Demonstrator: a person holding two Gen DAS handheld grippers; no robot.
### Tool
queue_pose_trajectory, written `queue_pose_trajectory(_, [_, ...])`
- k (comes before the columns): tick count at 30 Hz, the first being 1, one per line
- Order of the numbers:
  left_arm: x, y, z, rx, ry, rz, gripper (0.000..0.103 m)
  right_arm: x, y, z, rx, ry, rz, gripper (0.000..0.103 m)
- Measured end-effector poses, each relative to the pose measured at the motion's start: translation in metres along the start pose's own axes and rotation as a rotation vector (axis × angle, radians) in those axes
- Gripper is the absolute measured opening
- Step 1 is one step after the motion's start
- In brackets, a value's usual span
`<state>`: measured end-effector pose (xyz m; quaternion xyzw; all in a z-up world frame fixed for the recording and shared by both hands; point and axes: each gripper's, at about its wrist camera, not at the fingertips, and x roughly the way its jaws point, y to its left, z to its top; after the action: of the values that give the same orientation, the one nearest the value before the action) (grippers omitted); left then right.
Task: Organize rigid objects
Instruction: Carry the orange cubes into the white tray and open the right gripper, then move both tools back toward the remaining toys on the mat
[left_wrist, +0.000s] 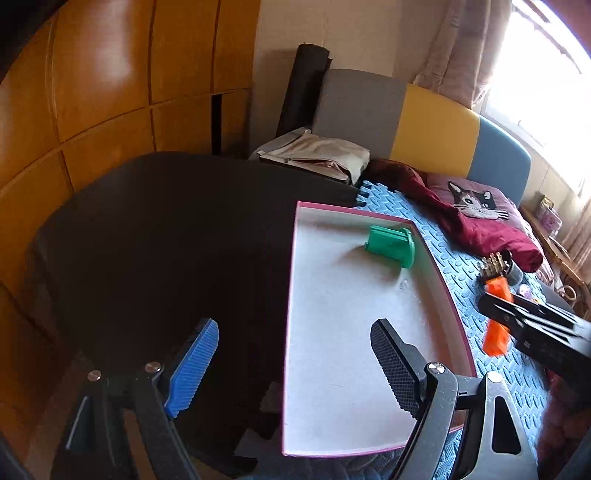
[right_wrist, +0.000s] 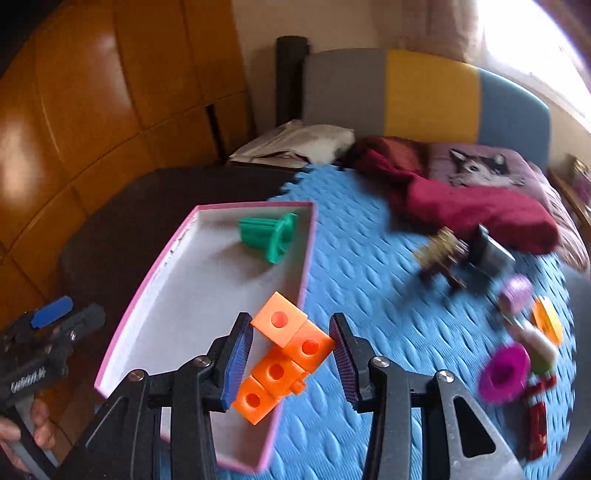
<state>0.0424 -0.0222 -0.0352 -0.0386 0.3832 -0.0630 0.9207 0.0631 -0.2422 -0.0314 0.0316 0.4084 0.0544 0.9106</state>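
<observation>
1. While the right claw (right_wrist: 291, 356) is clamped on the orange cube block (right_wrist: 284, 350), the block hangs over the near right rim of the pink-edged tray (right_wrist: 147, 280), not yet inside it.
2. Step in hand, as judged: carrying the block to the tray. The next move calls for shifting left over the tray floor, lowering, then parting the jaws.
3. The left claw (left_wrist: 295, 365) stands apart and empty, over the tray's near left edge.
4. A green spool piece (left_wrist: 391, 245) already lies at the tray's far end.
5. Only the right wrist view shows the unsorted items to the right on the blue foam mat (right_wrist: 369, 240), including a purple disc (right_wrist: 504, 371); they are blurred.
6. Only the left wrist view shows the tray's full white floor.
</observation>
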Motion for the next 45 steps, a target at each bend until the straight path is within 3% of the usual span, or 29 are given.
queue_pose_trajectory(9, [0.009,0.012,0.0,-0.028,0.018,0.019,0.085,0.065,0.027,0.029,-0.068,0.083,0.001,0.043])
queue_pose_trajectory(17, [0.012,0.016,-0.002,-0.03,0.031,0.034,0.085,0.099,0.027,0.027,-0.098,0.162,-0.026,0.044])
queue_pose_trajectory(27, [0.002,0.011,0.0,-0.013,0.008,0.033,0.085,0.057,0.02,0.016,-0.041,0.067,0.019,0.053])
queue_pose_trajectory(45, [-0.02,-0.017,-0.001,0.064,-0.028,0.015,0.087,-0.02,0.003,-0.026,-0.057,-0.081,-0.078,0.053])
